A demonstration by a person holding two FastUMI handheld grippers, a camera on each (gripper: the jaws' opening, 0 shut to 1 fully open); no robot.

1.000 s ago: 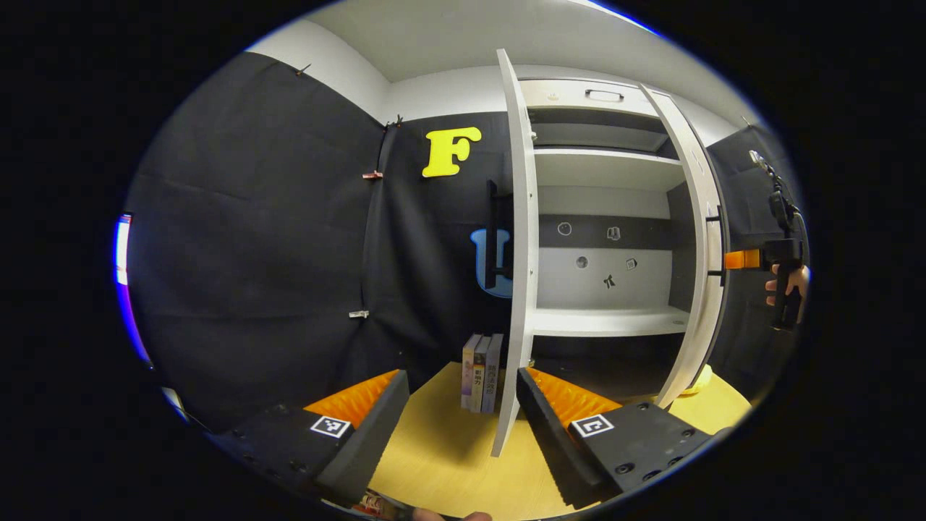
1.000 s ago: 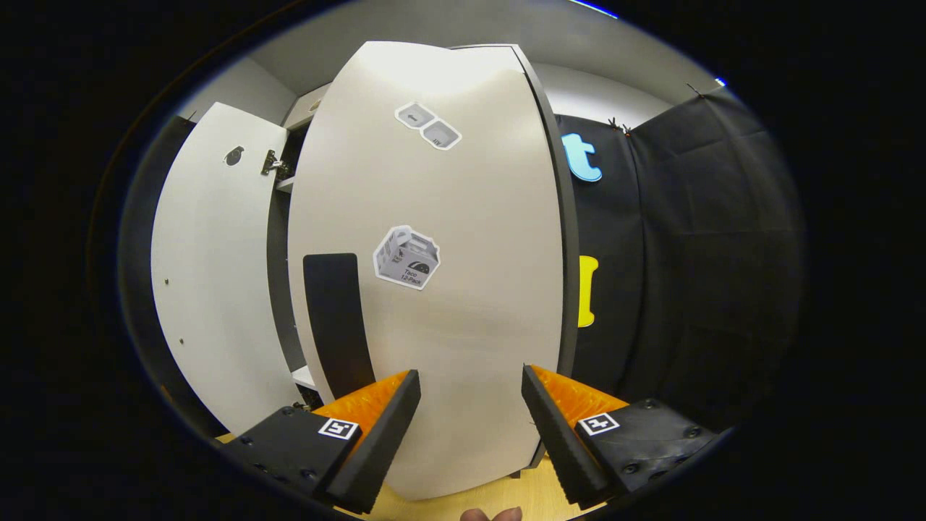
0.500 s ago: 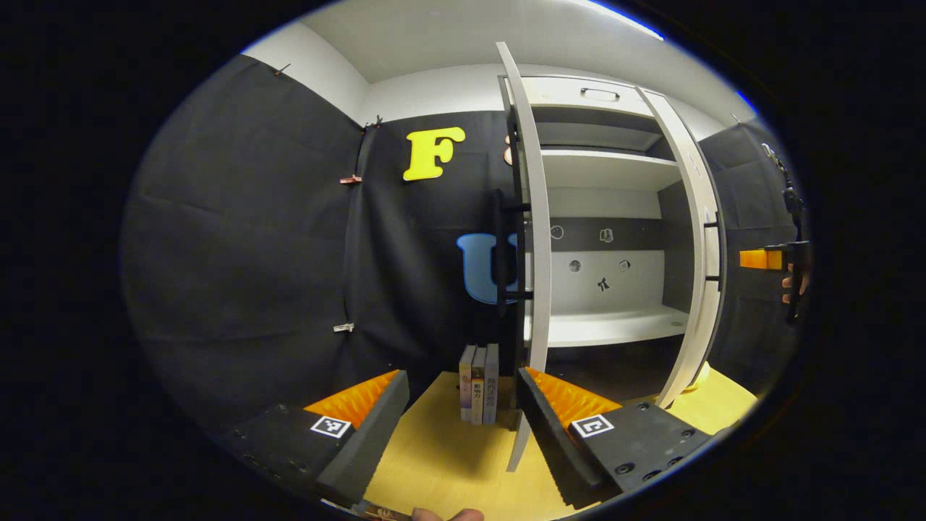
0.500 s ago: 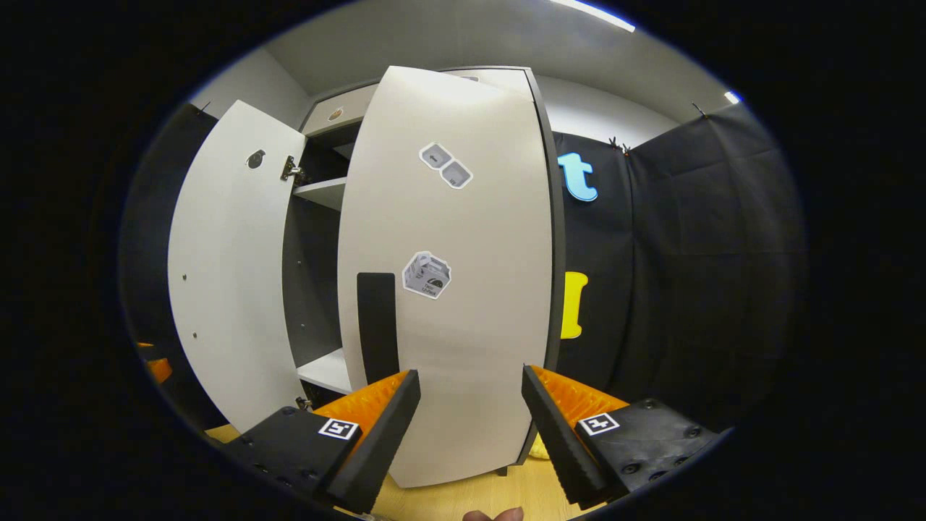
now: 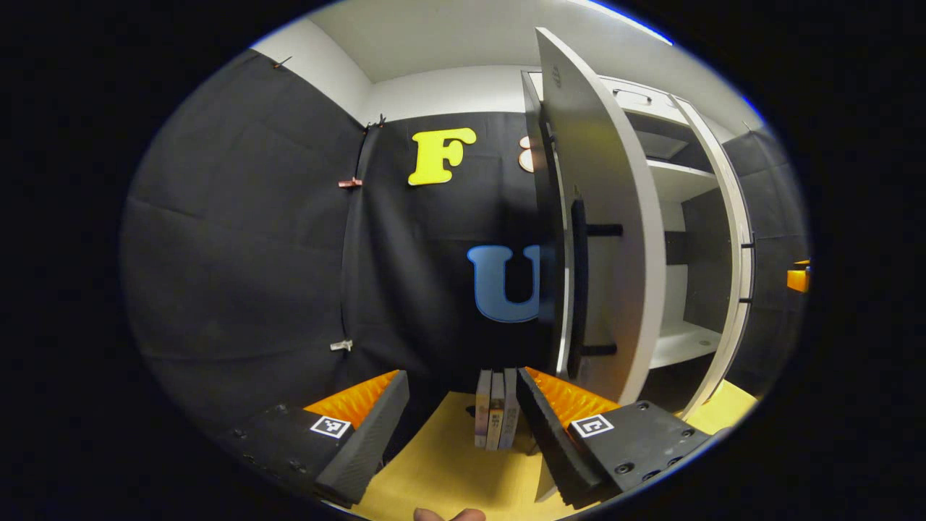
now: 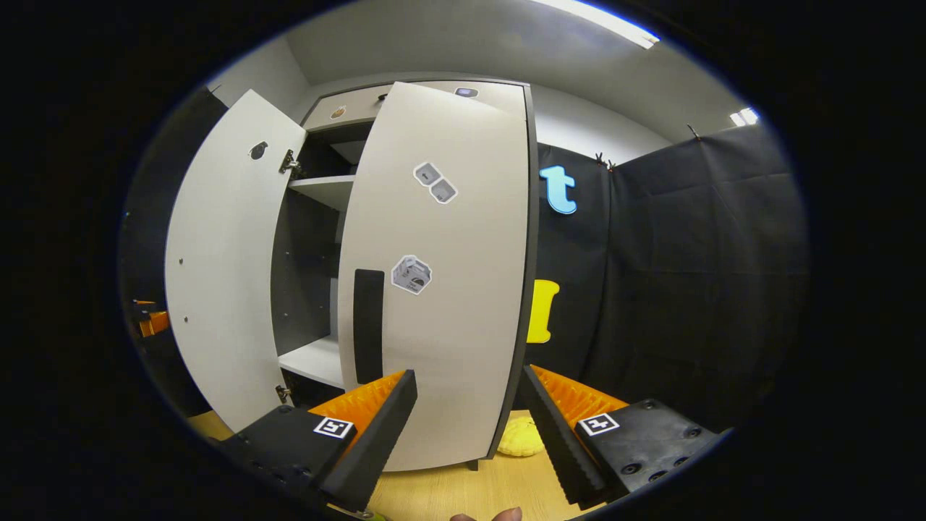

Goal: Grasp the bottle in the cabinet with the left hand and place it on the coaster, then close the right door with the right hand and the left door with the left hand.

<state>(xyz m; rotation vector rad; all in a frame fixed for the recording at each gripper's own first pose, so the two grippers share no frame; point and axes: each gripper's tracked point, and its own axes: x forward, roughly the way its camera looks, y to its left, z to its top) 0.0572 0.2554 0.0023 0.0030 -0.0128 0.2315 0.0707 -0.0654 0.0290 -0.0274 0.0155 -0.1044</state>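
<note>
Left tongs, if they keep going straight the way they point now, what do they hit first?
Probably the upright books standing on the wooden tabletop, seen between the open left tongs. The left door and its black handle lie slightly right; depth is unclear.

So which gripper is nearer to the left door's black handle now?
Left. The left gripper sits just below and beside the black handle of the left door. The right gripper faces the right door, apart from it.

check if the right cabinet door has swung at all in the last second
Yes. In the right gripper view the right door has swung toward shut: measured against the cabinet's shelf, the opening left of its handle edge is now narrower.
</note>
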